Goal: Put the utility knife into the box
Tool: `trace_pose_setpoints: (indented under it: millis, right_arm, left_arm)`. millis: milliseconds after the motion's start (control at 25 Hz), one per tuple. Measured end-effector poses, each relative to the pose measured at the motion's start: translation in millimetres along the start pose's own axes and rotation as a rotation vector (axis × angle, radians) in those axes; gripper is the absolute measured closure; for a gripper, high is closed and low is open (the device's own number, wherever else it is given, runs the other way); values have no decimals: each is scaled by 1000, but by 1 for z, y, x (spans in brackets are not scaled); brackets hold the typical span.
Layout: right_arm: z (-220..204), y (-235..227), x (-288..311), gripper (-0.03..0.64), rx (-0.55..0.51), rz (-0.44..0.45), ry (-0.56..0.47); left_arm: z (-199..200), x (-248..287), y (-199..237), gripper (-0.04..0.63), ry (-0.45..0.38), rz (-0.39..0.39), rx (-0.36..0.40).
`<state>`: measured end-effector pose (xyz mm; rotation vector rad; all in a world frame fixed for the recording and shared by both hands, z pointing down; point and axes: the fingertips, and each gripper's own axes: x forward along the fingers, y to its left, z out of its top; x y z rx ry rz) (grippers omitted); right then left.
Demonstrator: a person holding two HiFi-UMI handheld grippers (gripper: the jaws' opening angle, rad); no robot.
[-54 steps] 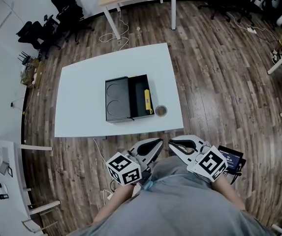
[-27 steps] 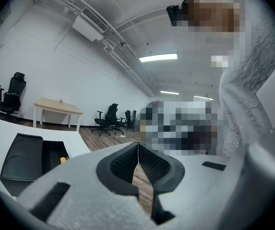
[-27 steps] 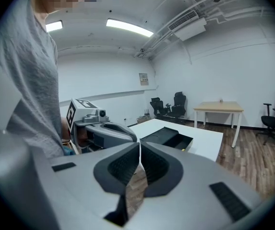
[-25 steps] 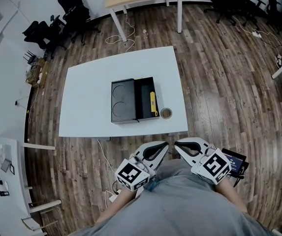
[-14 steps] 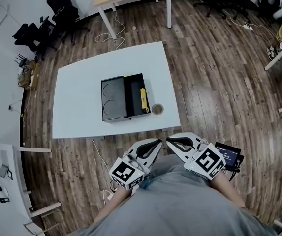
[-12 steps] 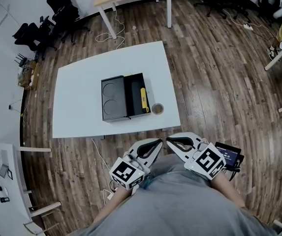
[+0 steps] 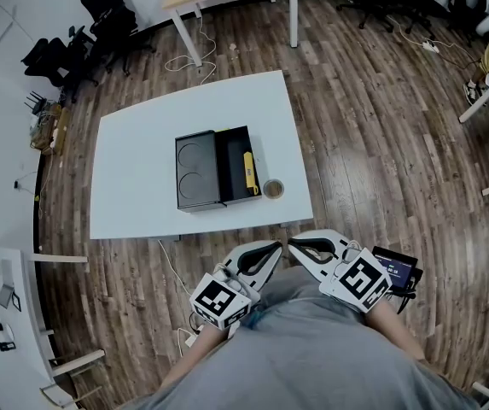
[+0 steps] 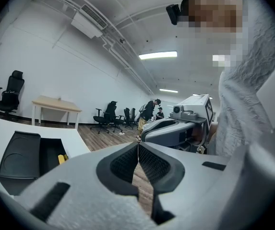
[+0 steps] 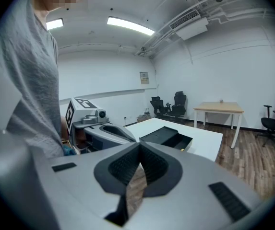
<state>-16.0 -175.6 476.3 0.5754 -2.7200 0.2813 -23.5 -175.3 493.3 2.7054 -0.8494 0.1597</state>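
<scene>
White surface [image 7: 142, 178] carries the box [image 7: 197, 171]; the yellow utility knife [image 7: 248, 172] lies in its right compartment, long axis running away from you. Your left gripper [image 7: 271, 249] and right gripper [image 7: 299, 246] are both closed on nothing, well short of the surface.

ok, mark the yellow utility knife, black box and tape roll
yellow utility knife [image 7: 248, 172], head view, mid-handle
black open box [image 7: 196, 172], head view, bare left half
brown tape roll [image 7: 266, 190], head view, left rim
</scene>
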Motion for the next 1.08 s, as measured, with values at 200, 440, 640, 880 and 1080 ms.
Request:
trace_pose_setpoints:
  millis: [200,440,640,880,1080]
  right_arm:
    - [-1,0,1,589,-21,2,0]
    - [0,0,1,589,-8,1,8]
    - [0,0,2,589,-6,7,4]
    - [-1,0,3,589,-7,8,6]
    - [0,0,5,589,-16,15,1]
  left_arm:
    - [1,0,1,577,-1,5,-3]
    - [-3,1,2,577,3,-2,-8]
    - [-3,1,2,577,5,-3,-10]
    - [-4,1,2,577,8,-4,-8]
    - [-4,1,5,577,8,-1,-4]
